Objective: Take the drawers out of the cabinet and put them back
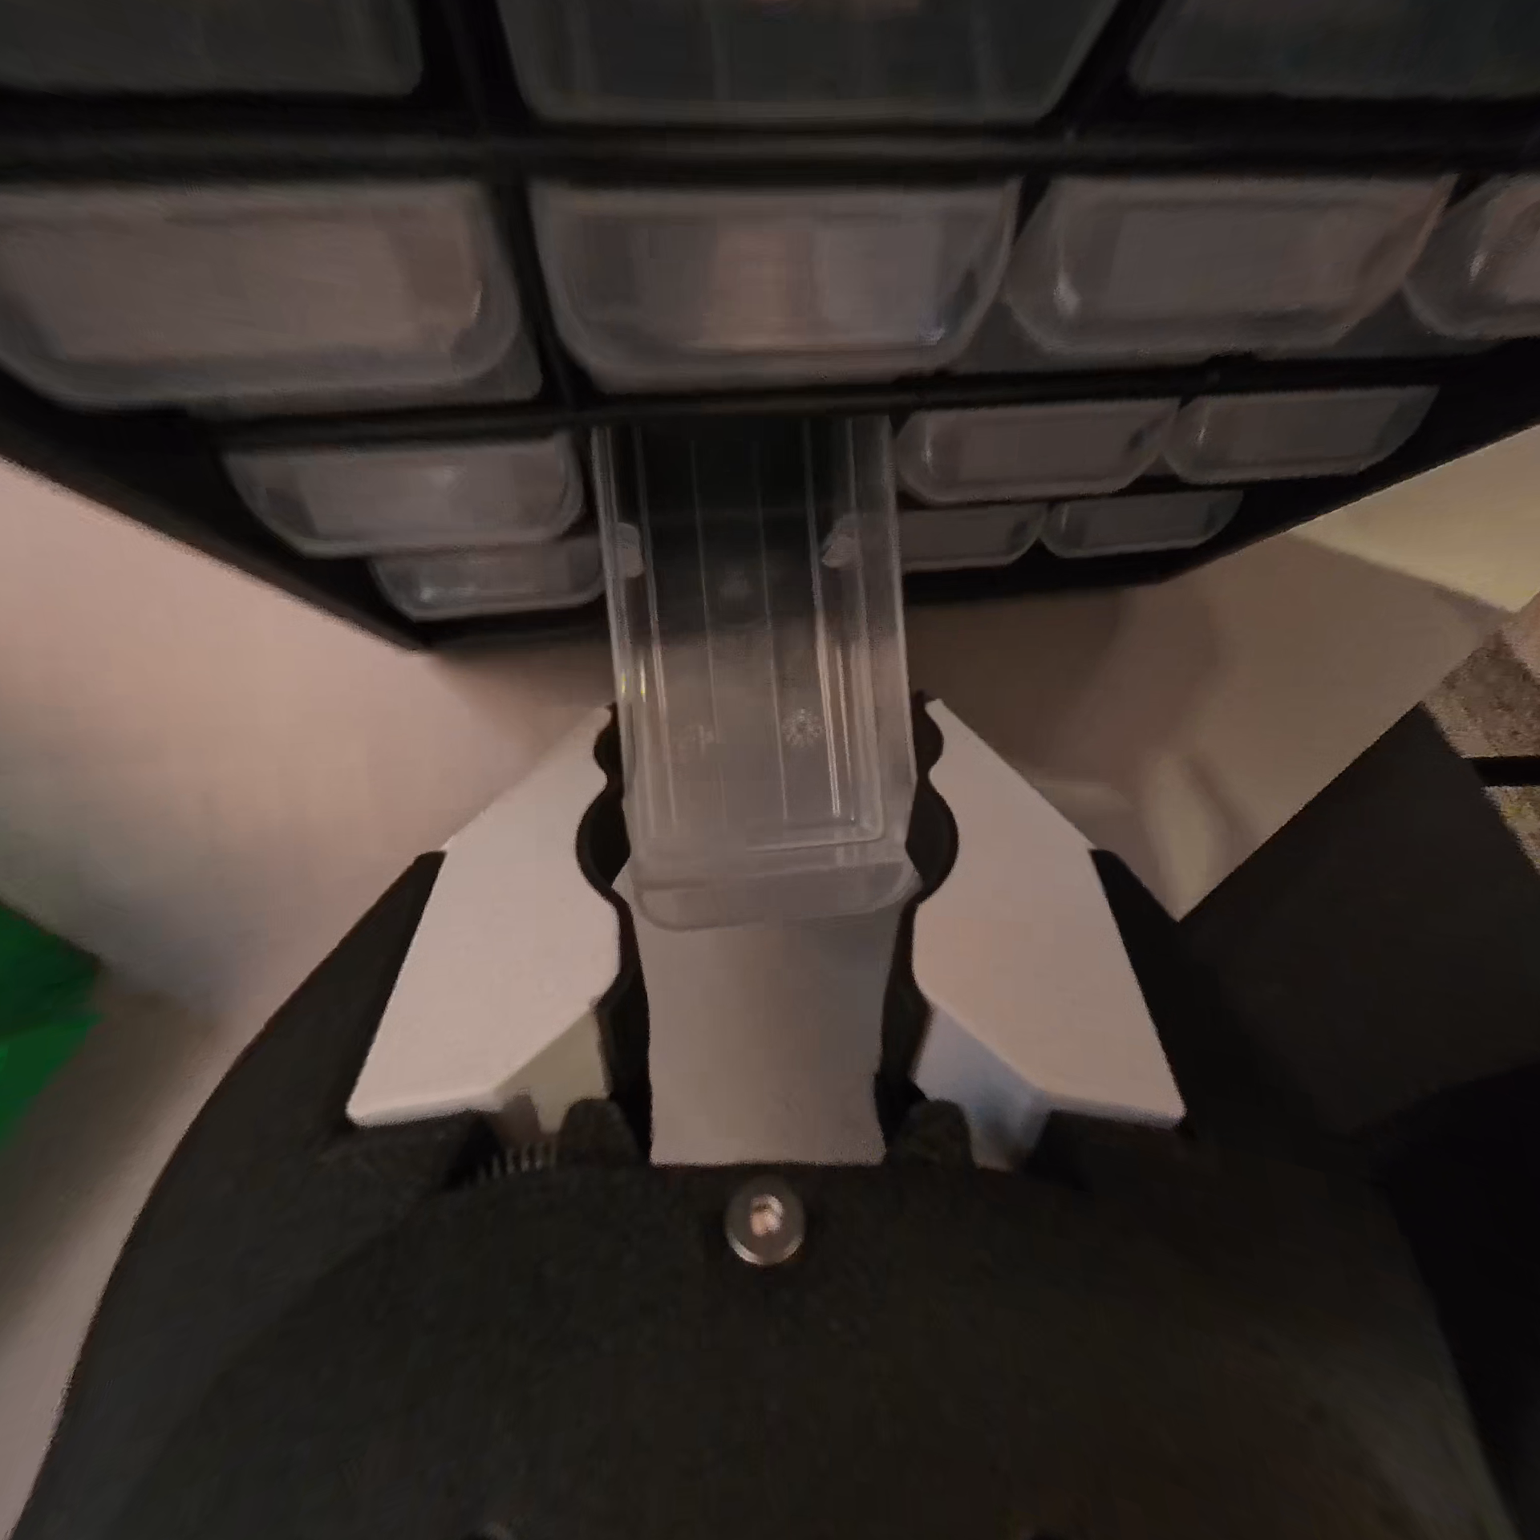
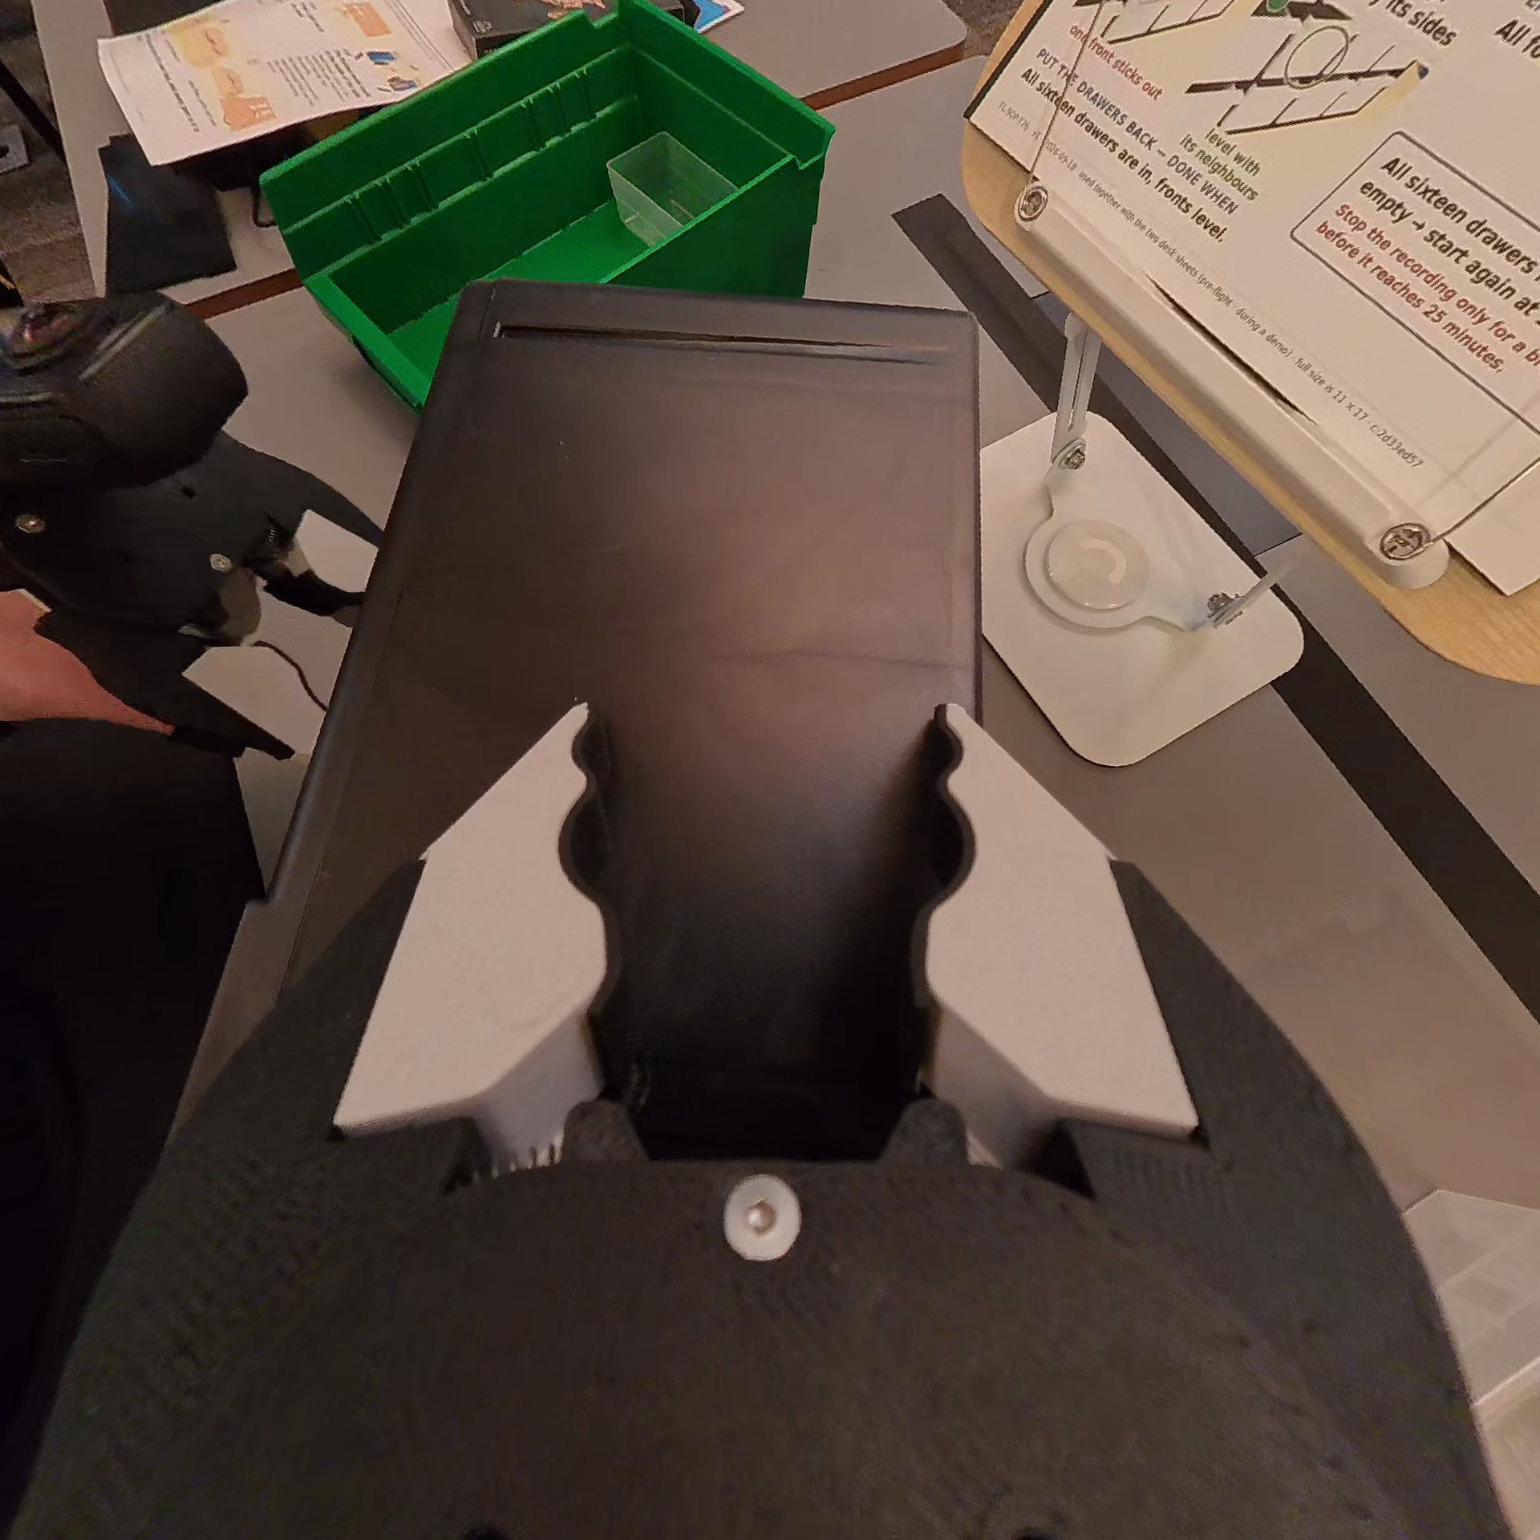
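Left wrist view, my left claw (image 1: 762, 800) clamped on a clear plastic drawer (image 1: 754, 708) half out of the black cabinet (image 1: 533, 392), centre frame, my right claw (image 2: 762, 833) gaping, empty, over the cabinet's top.

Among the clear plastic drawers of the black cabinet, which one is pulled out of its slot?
The clear plastic drawer held between the left gripper fingers; it sticks far out toward the camera, while its neighbours sit flush in the black cabinet.
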`<state>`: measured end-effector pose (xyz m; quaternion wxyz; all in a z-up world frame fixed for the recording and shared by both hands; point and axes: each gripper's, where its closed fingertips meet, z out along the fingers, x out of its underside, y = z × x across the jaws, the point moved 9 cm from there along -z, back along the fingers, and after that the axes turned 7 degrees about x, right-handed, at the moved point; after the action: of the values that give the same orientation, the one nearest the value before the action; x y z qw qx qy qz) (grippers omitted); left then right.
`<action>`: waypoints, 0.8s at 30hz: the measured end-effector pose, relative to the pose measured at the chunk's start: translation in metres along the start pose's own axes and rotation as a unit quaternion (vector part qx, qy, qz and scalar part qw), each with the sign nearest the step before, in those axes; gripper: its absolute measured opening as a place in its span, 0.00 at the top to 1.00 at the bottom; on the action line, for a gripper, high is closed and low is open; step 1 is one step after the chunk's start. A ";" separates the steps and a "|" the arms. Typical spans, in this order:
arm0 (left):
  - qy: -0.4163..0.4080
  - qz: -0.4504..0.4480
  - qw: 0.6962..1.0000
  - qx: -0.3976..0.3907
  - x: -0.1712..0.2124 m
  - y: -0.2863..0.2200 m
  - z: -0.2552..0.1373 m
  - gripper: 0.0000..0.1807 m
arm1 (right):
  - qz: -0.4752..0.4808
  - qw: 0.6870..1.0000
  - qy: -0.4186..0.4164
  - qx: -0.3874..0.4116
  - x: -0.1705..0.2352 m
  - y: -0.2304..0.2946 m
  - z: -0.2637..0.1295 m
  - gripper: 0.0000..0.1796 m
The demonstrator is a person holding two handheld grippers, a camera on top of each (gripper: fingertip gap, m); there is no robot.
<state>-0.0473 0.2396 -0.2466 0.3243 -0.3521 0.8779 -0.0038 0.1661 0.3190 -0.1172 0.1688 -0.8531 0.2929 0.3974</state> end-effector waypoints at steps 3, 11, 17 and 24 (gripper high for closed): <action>-0.014 0.016 1.000 0.014 -0.002 0.000 0.004 0.53 | 0.000 1.000 0.000 0.000 0.000 0.000 0.000 0.57; -0.043 0.051 0.997 0.043 0.030 0.004 -0.032 0.57 | -0.002 1.000 0.000 -0.002 0.000 0.000 0.000 0.57; -0.043 0.066 0.997 -0.006 0.027 0.016 -0.026 0.59 | -0.001 1.000 0.000 -0.002 0.000 0.000 0.000 0.57; -0.089 0.027 0.989 -0.116 0.002 0.037 -0.007 0.33 | 0.000 1.000 0.002 0.000 0.000 0.000 0.000 0.57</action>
<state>-0.0750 0.2641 -0.2506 0.3582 -0.3627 0.8491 0.1384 0.1660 0.3191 -0.1173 0.1686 -0.8540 0.2931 0.3954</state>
